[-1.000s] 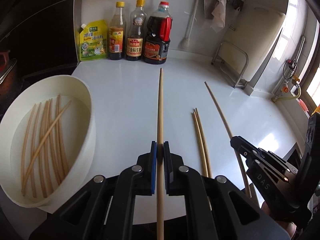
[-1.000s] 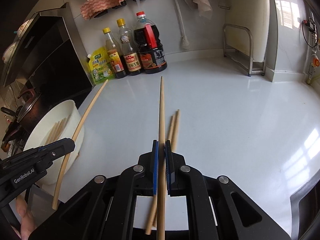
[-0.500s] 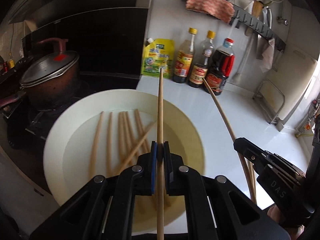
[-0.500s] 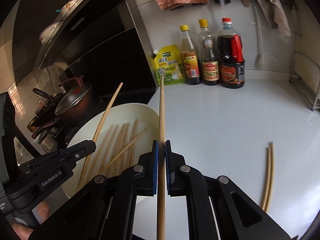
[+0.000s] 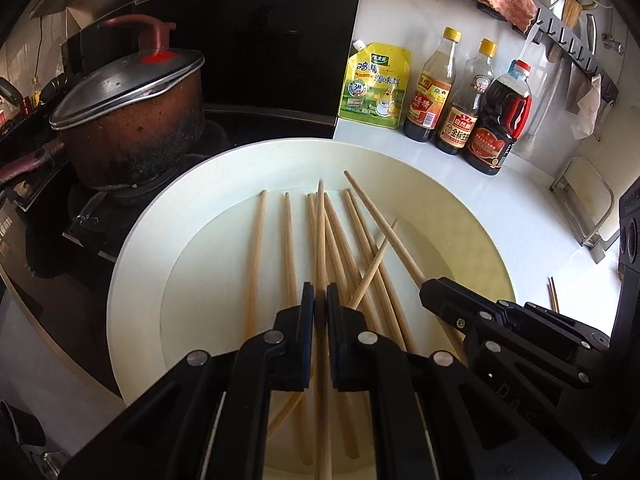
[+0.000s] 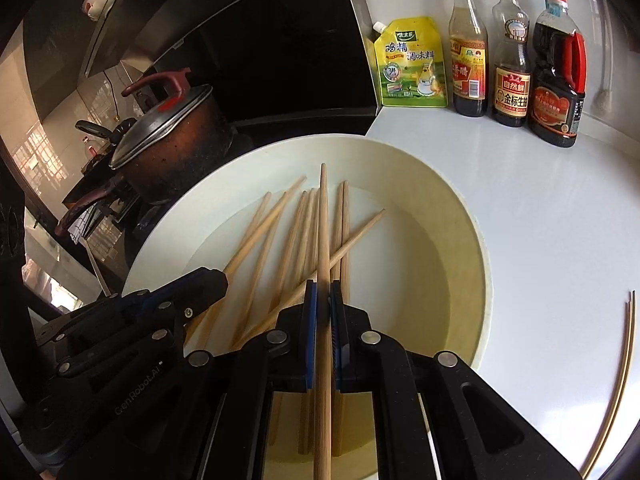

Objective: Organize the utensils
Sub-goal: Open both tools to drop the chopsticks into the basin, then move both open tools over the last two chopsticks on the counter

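A round cream bowl (image 5: 132,280) (image 6: 472,240) holds several wooden chopsticks (image 5: 254,256) (image 6: 288,248). My left gripper (image 5: 320,300) is shut on one chopstick (image 5: 320,240) and holds it low over the bowl, pointing away from me. My right gripper (image 6: 323,296) is shut on another chopstick (image 6: 325,220), also over the bowl. The right gripper (image 5: 432,290) shows just right of the left one, its chopstick (image 5: 380,224) angled up-left. The left gripper (image 6: 216,280) shows at lower left in the right wrist view. Two more chopsticks (image 6: 622,368) (image 5: 553,300) lie on the white counter to the right.
A dark lidded pot (image 5: 132,120) (image 6: 172,140) sits on the stove left of the bowl. A yellow pouch (image 5: 376,80) (image 6: 412,64) and three sauce bottles (image 5: 460,104) (image 6: 512,60) stand at the back wall. A wire rack (image 5: 584,200) stands far right.
Both grippers have swung left from the counter and dropped low over the bowl, each still holding its chopstick. The two loose chopsticks stay on the counter.
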The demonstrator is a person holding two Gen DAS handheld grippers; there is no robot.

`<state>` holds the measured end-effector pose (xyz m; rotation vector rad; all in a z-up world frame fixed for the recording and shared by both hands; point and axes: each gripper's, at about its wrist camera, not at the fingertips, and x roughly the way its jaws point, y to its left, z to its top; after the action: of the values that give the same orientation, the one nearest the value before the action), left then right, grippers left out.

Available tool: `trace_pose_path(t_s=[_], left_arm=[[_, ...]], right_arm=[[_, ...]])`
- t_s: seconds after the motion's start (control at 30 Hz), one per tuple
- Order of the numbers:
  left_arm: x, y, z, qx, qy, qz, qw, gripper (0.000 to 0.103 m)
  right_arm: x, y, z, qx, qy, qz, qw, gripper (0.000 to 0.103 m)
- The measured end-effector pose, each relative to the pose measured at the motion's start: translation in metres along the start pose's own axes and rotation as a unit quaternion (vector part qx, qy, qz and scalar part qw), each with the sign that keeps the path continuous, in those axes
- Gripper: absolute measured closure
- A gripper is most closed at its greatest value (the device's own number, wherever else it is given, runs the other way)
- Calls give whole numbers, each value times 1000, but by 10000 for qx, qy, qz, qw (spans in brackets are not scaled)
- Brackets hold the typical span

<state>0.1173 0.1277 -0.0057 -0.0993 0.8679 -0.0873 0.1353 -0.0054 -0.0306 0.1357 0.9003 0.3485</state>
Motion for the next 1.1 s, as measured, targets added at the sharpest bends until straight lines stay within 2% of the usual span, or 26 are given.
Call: trace_pose_path(t_s=[0.07,0.13,0.23,0.6,0.93,1.1], left_arm=[[4,3,-2,-68,60,-3,10000,95],[5,6,-3,-155,97,-22,9998,80],[2,8,-4,-209,8,48,9998,66],[-15,9,-12,-195,-118,278,9994,62],[-39,0,-26,-145,-274,369,9988,59],[-52,-11,-34,-129,-322,260,9991,58]], right_arm=[[2,-2,-1,27,46,19,10000,97],[2,-2,-3,37,36,30,10000,95],[-4,-4,-6,36,-119,-78,9999,93],[-27,-8,-11,105,-387,-13,9992,93],[-68,-18,-30,250,-704,-88,9972,91],[-92,-33,-47,416,-796,-170,9958,89]])
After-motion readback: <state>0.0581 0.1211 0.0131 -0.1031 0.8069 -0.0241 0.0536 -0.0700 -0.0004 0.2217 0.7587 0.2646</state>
